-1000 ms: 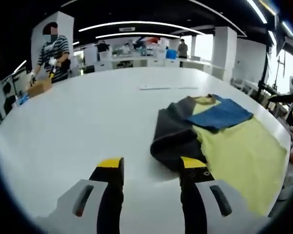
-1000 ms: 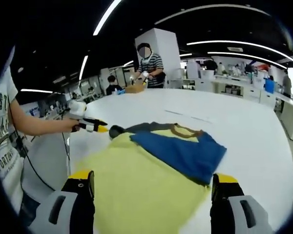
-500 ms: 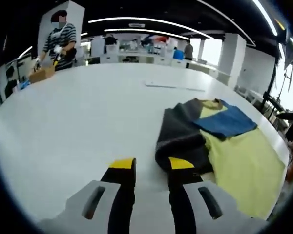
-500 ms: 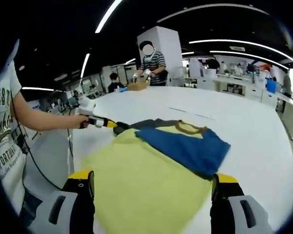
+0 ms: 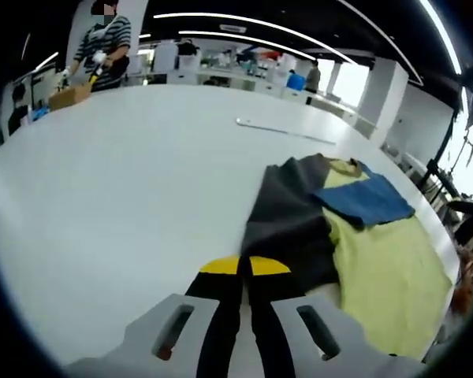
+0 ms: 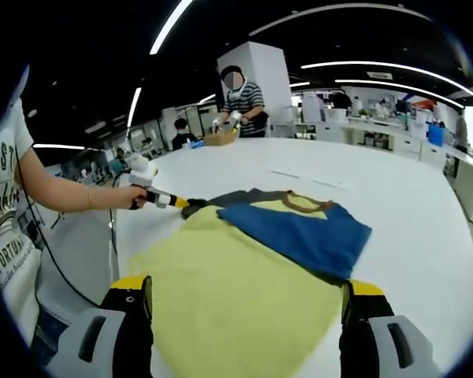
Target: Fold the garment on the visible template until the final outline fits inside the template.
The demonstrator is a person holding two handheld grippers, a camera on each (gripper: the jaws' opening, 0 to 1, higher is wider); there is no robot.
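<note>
Room: big open workshop with long ceiling light strips, white pillars and benches at the back.
Table: huge white table, mostly bare on the far side, with a thin pale strip lying flat out in the middle.
Garment: yellow shirt with a brown collar, a blue sleeve folded across the chest and a dark grey sleeve bunched along one edge; it lies near the table's edge, close to the person. Can't tell where any template outline is under it.
Left gripper: left gripper has its yellow-tipped jaws pressed together, right at the near edge of the dark grey sleeve, apparently pinching the cloth. In the right gripper view it comes in from the left at the end of the person's arm, tips at the shirt's shoulder.
Right gripper: right gripper has its jaws wide apart, sitting low over the shirt's yellow hem end, nothing between them.
Person holding: forearm reaching in, white printed tee.
Background folks: someone in a striped shirt working at the far end of the table by a cardboard box; others further back, too small to make out.
</note>
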